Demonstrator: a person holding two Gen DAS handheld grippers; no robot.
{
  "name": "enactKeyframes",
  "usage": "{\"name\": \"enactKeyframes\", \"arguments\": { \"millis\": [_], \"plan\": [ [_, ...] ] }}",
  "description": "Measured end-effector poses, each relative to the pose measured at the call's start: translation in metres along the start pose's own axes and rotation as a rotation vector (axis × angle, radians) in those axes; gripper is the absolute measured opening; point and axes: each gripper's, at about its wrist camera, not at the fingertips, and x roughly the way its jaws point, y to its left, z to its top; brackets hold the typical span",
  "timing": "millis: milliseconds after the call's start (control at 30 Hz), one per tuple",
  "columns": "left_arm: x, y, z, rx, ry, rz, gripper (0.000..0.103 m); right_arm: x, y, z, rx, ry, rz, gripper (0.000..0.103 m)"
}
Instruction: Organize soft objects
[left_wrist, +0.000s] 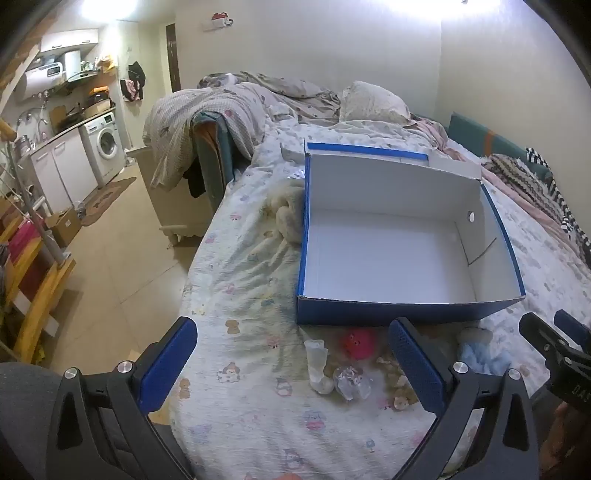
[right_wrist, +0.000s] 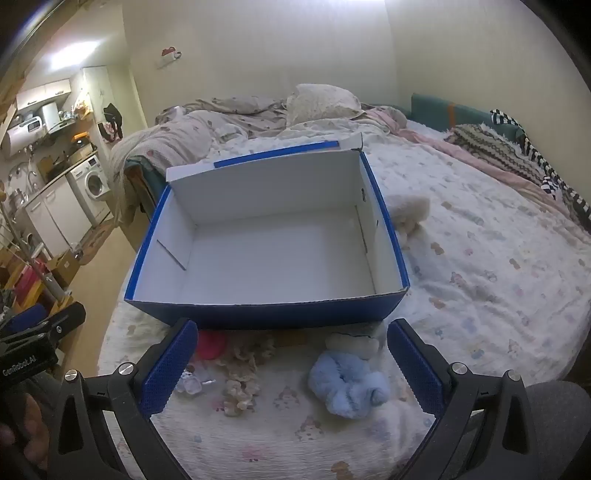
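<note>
- Right wrist view: left hand-held gripper (right_wrist: 40, 332) reads "GenRobot.AI"; its jaw state cannot be told here.
- Right hand-held gripper (right_wrist: 291, 354) gapes empty above blue plush (right_wrist: 347, 384) on bed (right_wrist: 480, 295).
- Left wrist view: left hand-held gripper (left_wrist: 291, 354) spread, empty, before box (left_wrist: 369, 314).

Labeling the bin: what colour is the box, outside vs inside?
The box is blue outside, plain white inside; the right wrist view shows it best.

Blue box (right_wrist: 266, 314) walls off toys (right_wrist: 347, 384) from behind.
</note>
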Motion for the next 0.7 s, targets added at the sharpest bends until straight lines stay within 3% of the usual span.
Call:
{"name": "enactKeyframes", "arguments": {
  "millis": [700],
  "plan": [
    [0.0002,-0.0003,0.0000,-0.008,0.002,-0.006,0.103,0.0014,0.0020,0.0002,-0.015,0.006,-0.013,0.103]
  ]
}}
